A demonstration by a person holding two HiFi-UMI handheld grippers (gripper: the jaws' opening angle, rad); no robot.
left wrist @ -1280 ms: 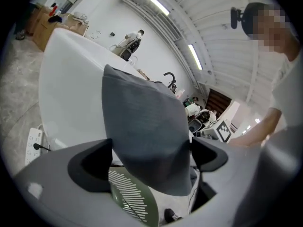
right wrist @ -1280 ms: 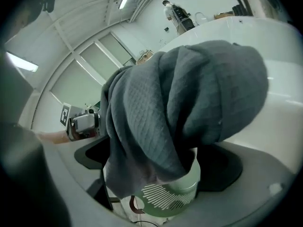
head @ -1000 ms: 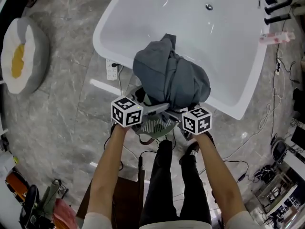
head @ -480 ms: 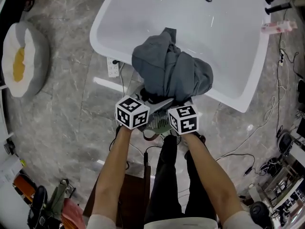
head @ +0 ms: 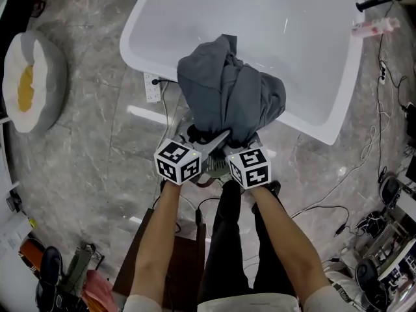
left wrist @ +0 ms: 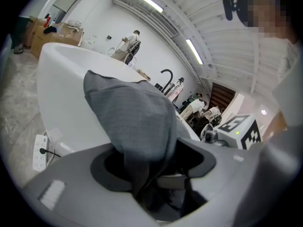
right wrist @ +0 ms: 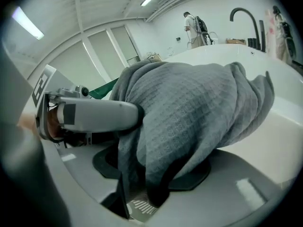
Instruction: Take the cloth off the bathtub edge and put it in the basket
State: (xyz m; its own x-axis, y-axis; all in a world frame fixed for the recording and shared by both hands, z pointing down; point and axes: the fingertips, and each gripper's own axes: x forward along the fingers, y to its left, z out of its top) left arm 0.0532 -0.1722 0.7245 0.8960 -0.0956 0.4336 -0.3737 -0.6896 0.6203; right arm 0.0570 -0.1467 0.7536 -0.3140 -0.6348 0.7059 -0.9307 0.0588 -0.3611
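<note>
We have just been closing the left tool [left wrist: 158, 176] and right tool [right wrist: 147, 174]; both clamp the cloth [head: 231, 99] draped over the tub [head: 312, 77] edge, for an even lift.

A white freestanding bathtub [head: 305, 64] with a black tap [head: 374, 2] stood on a marble-patterned floor [head: 84, 142], yet the setting was a staged bathroom inside a research hall. A power strip [head: 152, 87] and loose cables [head: 379, 103] trailed beside the tub, strip lights [left wrist: 147, 0] ran along a ribbed industrial ceiling [left wrist: 227, 41], and a person [right wrist: 191, 25] stood in the background.
</note>
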